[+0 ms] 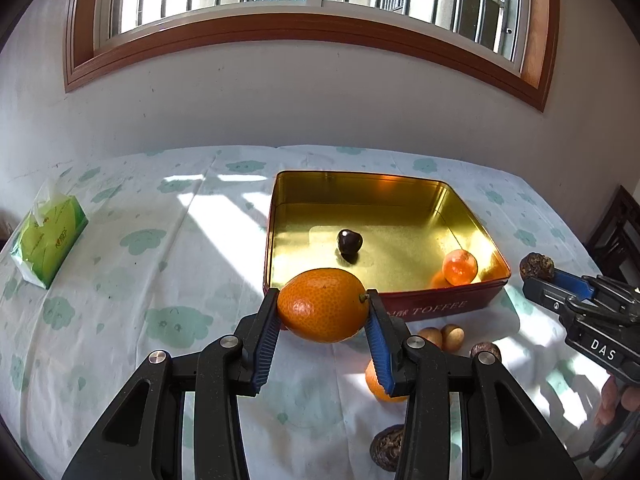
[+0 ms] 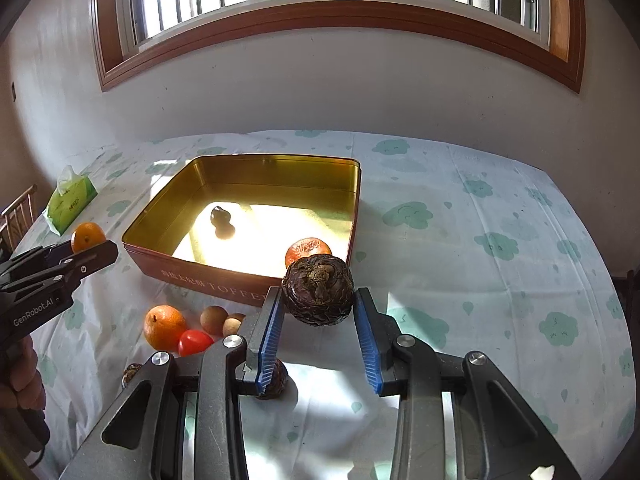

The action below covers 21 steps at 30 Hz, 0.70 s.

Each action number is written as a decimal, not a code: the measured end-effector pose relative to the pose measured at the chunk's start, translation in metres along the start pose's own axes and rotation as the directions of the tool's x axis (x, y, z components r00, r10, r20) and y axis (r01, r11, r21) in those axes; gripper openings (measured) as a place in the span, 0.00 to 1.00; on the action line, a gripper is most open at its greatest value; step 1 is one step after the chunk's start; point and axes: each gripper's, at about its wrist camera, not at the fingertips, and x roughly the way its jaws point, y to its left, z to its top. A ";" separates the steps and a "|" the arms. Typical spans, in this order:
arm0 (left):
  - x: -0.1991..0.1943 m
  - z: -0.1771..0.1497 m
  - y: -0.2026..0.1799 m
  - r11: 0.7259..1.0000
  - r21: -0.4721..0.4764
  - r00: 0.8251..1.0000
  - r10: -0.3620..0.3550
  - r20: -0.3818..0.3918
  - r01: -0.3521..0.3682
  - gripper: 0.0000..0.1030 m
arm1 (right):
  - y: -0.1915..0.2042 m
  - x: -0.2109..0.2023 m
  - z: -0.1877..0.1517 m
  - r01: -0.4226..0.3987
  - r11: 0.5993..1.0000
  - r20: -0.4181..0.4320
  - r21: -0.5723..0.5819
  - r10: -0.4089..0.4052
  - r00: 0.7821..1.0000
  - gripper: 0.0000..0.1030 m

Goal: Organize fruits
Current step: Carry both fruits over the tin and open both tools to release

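My left gripper (image 1: 323,307) is shut on an orange kumquat (image 1: 323,305) and holds it above the cloth, just in front of the red toffee tin (image 1: 440,304). My right gripper (image 2: 318,300) is shut on a dark brown water chestnut (image 2: 318,295), held near the tin's front right corner (image 2: 224,284). The tin's gold inside holds a dark cherry (image 1: 349,241) and a small orange fruit (image 1: 460,267). Loose on the cloth lie an orange (image 2: 164,327), a red cherry tomato (image 2: 195,342), two brown longans (image 2: 214,319) and more water chestnuts (image 1: 387,449).
A green tissue pack (image 1: 48,240) lies at the table's far left. The wall and a window stand behind the table. A dark wooden chair (image 1: 618,232) stands beyond the right edge. The right gripper shows in the left wrist view (image 1: 538,274), the left one in the right wrist view (image 2: 94,248).
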 end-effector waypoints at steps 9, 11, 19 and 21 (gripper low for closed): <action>0.035 0.021 -0.007 1.000 -0.003 1.000 -0.006 -0.029 0.005 0.41 | 0.020 0.031 0.023 -0.027 0.999 -0.012 -0.044 0.026 1.000 0.32; 0.043 0.024 -0.007 1.000 -0.006 0.999 -0.002 -0.041 0.001 0.41 | 0.024 0.039 0.027 -0.032 0.998 -0.021 -0.052 0.031 0.999 0.32; 0.062 0.024 -0.009 0.999 0.008 0.996 0.031 -0.085 -0.031 0.41 | 0.030 0.058 0.031 -0.047 0.997 -0.047 -0.063 0.044 0.998 0.32; 0.066 0.024 -0.009 0.999 0.012 0.995 0.040 -0.091 -0.039 0.41 | 0.030 0.061 0.030 -0.047 0.997 -0.051 -0.065 0.044 0.998 0.32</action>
